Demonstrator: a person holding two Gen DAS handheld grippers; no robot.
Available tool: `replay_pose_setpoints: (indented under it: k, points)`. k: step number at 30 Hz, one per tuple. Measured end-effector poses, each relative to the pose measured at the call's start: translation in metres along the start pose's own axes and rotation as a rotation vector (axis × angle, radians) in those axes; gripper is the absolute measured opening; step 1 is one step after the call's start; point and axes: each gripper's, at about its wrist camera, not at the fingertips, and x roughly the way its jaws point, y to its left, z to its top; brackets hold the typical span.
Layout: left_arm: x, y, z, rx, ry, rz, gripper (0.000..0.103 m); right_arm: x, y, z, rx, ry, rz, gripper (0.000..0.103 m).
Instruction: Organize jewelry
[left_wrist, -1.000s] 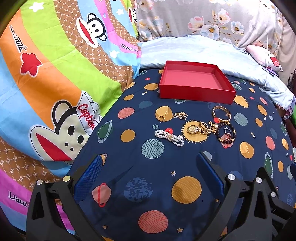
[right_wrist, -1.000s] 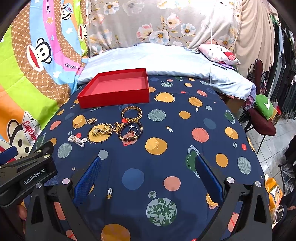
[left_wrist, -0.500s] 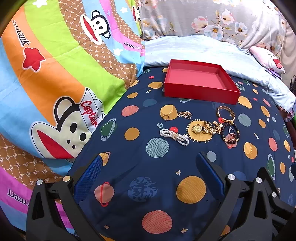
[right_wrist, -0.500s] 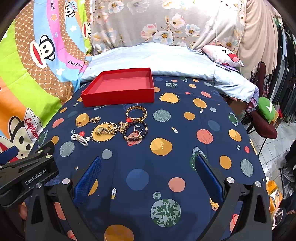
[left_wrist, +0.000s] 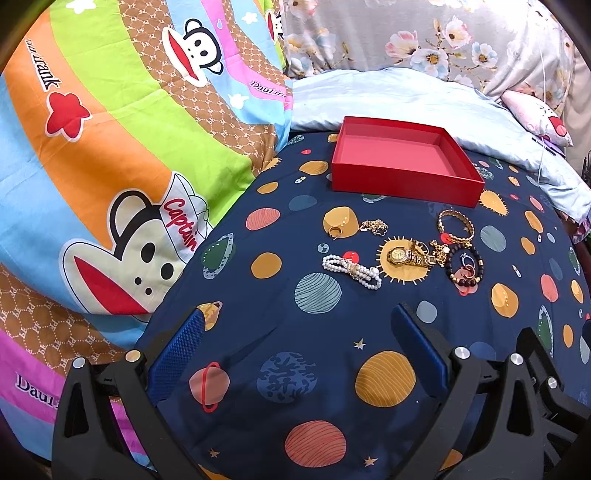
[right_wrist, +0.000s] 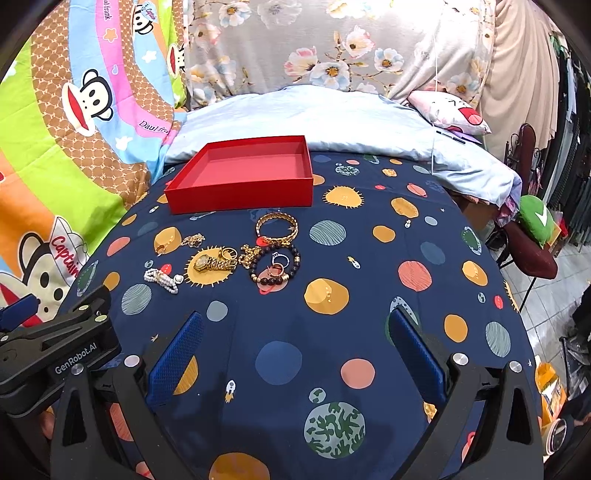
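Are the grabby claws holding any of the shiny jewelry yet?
No. The left gripper and right gripper are both open and hold nothing. The gold watch and pearl bracelet lie on the space-print cover.

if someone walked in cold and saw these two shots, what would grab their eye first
Probably the red box, open and bare inside, at the far side of the planet-print cloth. Just in front of it lies a small cluster of jewelry: a gold watch, a pearl bracelet, a gold bangle and a dark bead bracelet. The bright monkey-print quilt fills the left.
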Motion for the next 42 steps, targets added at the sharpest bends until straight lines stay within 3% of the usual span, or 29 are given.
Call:
replay_pose_setpoints:
  k: [42]
  points:
    - [0.034, -0.012, 0.011, 0.011, 0.057, 0.032, 0.098, 0.043, -0.002, 0.012, 0.004, 0.067, 0.038, 0.098]
